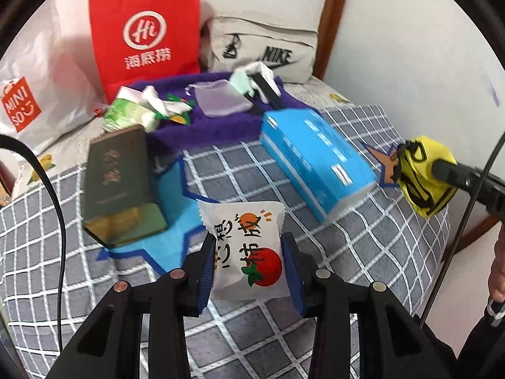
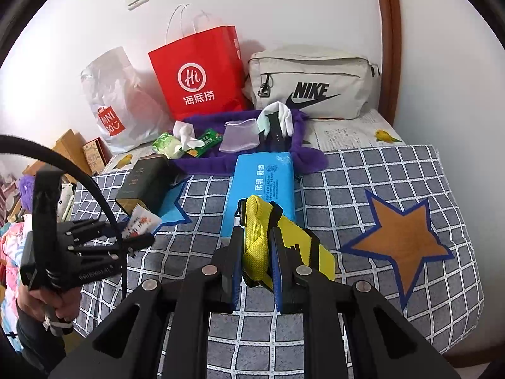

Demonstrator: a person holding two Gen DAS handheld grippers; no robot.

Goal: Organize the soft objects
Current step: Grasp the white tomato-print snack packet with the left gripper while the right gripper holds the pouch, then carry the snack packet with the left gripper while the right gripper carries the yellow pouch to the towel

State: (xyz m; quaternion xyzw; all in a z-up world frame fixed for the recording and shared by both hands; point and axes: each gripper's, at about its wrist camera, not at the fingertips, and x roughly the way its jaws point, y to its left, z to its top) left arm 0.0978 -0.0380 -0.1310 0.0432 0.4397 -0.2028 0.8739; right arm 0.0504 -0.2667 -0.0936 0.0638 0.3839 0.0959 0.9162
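White plastic snack packet (image 1: 247,248), printed with black characters, an orange and a red tomato, sits pinched between the blue pads of the left gripper (image 1: 249,265), jaws narrowed onto its sides. Packet hangs clear of the grey-and-white checked quilt (image 1: 363,252).

Yellow fabric pouch with black straps (image 2: 262,246) is clamped in the right gripper (image 2: 257,265), jaws nearly together, cloth bunched between the pads. From the left wrist camera the same pouch shows at 3 o'clock.

Right wrist view, other things by the clock:
- 12 o'clock, just past the pouch: long blue tissue pack (image 2: 262,186), lying flat on the quilt.
- Further toward 12: purple fleece cloth (image 2: 221,161) heaped with small items — translucent lilac mesh pouch (image 2: 240,135), white glove (image 2: 285,115), green wet-wipe pack (image 2: 165,145).
- 10 o'clock: dark green rectangular box (image 2: 145,183), one end resting on a light-blue star patch (image 2: 172,207).
- 3 o'clock: orange star patch with blue edging (image 2: 401,243).
- Against the wall at 12: red paper shopping bag (image 2: 199,75), beige Nike waist bag (image 2: 312,85); white Miniso plastic bag (image 2: 116,107) at 11.

A hand (image 2: 47,306) grips the left tool's handle at 8 o'clock.
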